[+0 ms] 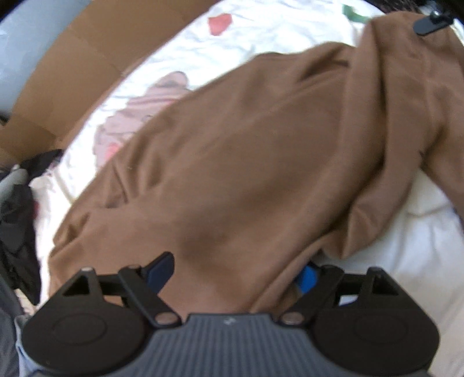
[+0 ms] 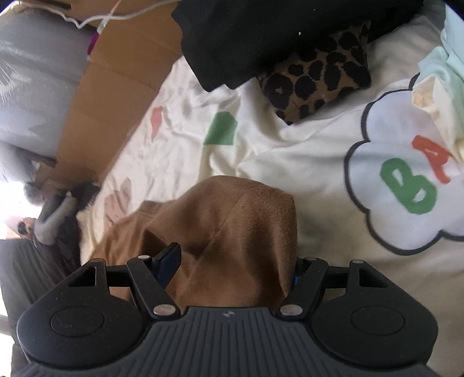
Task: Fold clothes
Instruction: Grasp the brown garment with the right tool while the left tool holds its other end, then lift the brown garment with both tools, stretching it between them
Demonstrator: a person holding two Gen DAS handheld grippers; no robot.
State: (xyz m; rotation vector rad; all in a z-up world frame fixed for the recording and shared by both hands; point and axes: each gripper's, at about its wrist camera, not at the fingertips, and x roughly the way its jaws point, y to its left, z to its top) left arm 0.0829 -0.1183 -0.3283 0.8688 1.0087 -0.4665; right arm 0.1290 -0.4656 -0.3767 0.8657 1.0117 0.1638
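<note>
A brown garment (image 1: 246, 162) lies spread on a white printed bedsheet (image 1: 232, 43), with one part rising toward the top right. My left gripper (image 1: 235, 272) stands wide over the garment's near edge. Brown cloth lies between its blue pads (image 1: 162, 269), which do not press on it. A black fingertip (image 1: 432, 21) of the other gripper shows above the raised part. In the right wrist view a bunched peak of the brown garment (image 2: 240, 226) fills the space between the jaws of my right gripper (image 2: 233, 266). The jaws stand wide. The right pad is mostly hidden by cloth.
Cardboard (image 1: 87, 58) borders the bed on the left. A black garment (image 2: 261, 34) and a leopard-print cushion (image 2: 316, 78) lie at the far side. A white cloth with a cloud print (image 2: 406, 188) lies right. Dark clothes (image 1: 17, 217) are piled at the left edge.
</note>
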